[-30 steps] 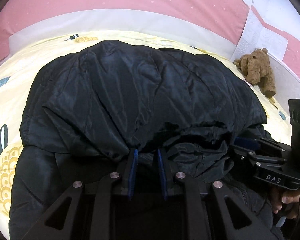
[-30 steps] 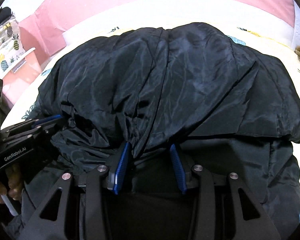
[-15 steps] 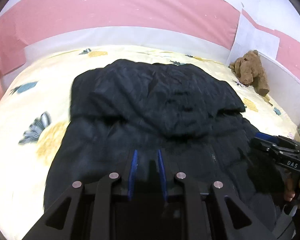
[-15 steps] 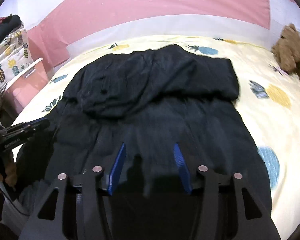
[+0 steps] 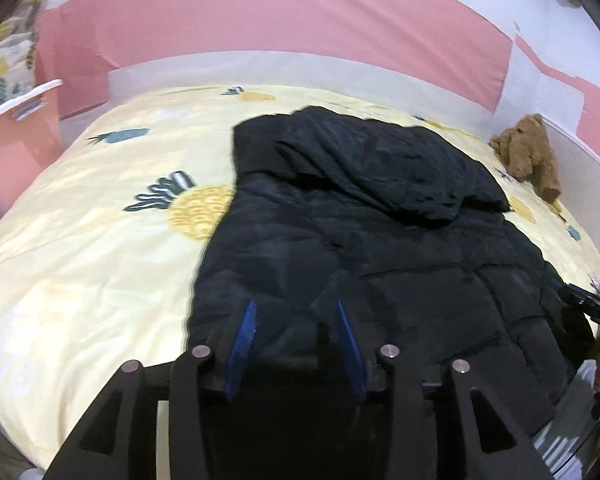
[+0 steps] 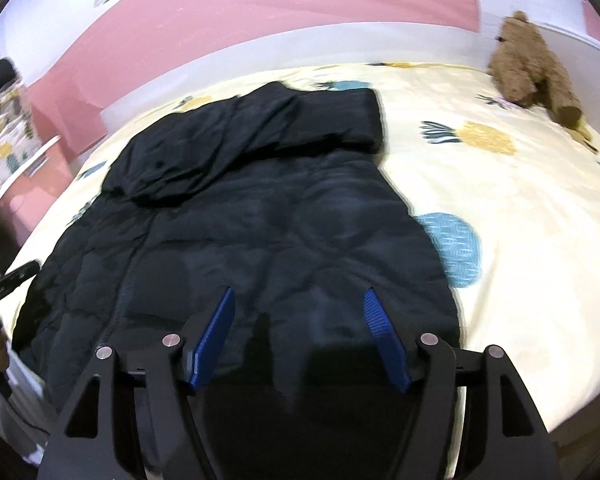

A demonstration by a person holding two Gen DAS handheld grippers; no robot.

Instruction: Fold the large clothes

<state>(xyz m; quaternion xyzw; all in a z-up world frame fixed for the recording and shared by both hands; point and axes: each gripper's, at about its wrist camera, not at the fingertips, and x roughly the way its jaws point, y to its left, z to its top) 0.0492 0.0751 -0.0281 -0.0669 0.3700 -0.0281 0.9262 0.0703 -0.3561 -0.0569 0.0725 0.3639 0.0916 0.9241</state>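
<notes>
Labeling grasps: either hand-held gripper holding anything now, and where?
Nothing held. Left hand-held gripper and right hand-held gripper are both opening, empty, above the black jacket.

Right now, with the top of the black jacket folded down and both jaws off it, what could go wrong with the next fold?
1. The folded-down flap lies loose and puffy on the black jacket; a pull on the hem may spring it open.
2. The slippery shell could slide out of the left gripper or right gripper, whose jaws are opening with nothing between them.
</notes>
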